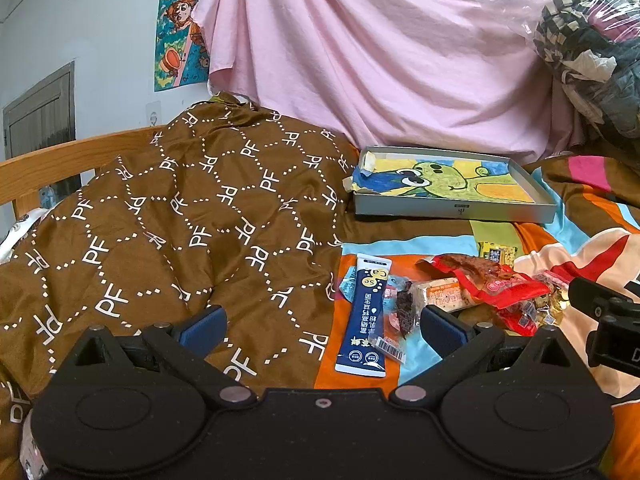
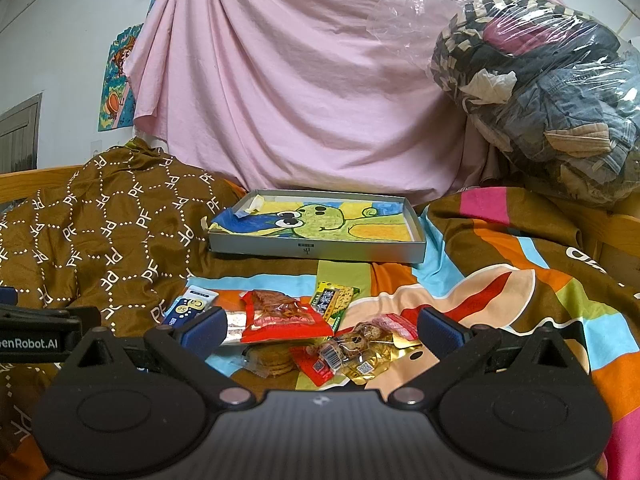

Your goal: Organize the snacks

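Both tongs are hanging wide open and holding nothing: the left tongs (image 1: pixel 320 328) and the right tongs (image 2: pixel 318 328). The snacks (image 2: pixel 308 332) are lying in a heap at mid-frame on the striped bed cover (image 2: pixel 500 292). The gray tray (image 2: pixel 316 250) is sitting just behind them, with bare cover showing between.

The bed (image 2: pixel 500 288) wears a striped multicolour sheet; on it lie a brown quilt (image 2: pixel 108 232), a shallow grey box (image 2: pixel 320 250) and scattered snack packets (image 2: pixel 288 320).
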Demonstrator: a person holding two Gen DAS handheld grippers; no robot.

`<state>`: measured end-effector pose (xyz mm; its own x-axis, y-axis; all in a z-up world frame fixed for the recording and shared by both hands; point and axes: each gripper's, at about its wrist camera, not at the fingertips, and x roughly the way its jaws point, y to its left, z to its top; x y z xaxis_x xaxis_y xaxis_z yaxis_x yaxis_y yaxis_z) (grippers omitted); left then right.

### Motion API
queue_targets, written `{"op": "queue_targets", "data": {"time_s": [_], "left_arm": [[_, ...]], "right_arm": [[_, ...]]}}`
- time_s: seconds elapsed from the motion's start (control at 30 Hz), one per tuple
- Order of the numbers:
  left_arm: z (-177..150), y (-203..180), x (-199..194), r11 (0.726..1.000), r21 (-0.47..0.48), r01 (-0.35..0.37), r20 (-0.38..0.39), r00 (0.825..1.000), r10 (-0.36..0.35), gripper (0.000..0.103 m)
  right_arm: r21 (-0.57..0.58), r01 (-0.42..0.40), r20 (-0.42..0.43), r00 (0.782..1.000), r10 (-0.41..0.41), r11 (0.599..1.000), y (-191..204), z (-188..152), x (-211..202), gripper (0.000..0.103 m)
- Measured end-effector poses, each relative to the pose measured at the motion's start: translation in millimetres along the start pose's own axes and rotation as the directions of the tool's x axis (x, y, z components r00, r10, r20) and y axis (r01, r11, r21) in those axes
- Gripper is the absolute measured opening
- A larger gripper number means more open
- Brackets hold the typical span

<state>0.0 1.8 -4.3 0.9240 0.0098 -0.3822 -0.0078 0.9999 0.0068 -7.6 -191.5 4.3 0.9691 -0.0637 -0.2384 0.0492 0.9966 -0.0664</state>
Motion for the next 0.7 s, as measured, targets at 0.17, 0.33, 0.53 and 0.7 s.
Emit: {"op": "queue_targets", "data": {"time_s": [0.17,0.33,0.53,0.7], "left_arm": [[-2,1,1,1.0,-0.005,0.001,-0.01,1.0,-0.001,0.102],[-3,0,4,1.0,-0.014,-0.001,-0.031,1.0,0.001,0.102],[0,1,7,1.0,-0.011,-0.006,-0.05,0.999,0.006,0.102],[8,1,13,1.0,-0.018,-0.01,-0.066,0.998,0.009,0.102]], "right_arm": [[-0.003,-0.003,-0.005,1.0,0.003,1.0,5,-4,1,0.103],[-0.011,-0.003,-0.004,1.0,0.003,1.0,7,-4,1,0.103],[-0.019,0.022,-0.004,1.0,-0.022,1.0,6,4,4,0.103],[-0.037,-0.031,-0.015,0.999,0.03,0.999,1,21,13,0.103]]}}
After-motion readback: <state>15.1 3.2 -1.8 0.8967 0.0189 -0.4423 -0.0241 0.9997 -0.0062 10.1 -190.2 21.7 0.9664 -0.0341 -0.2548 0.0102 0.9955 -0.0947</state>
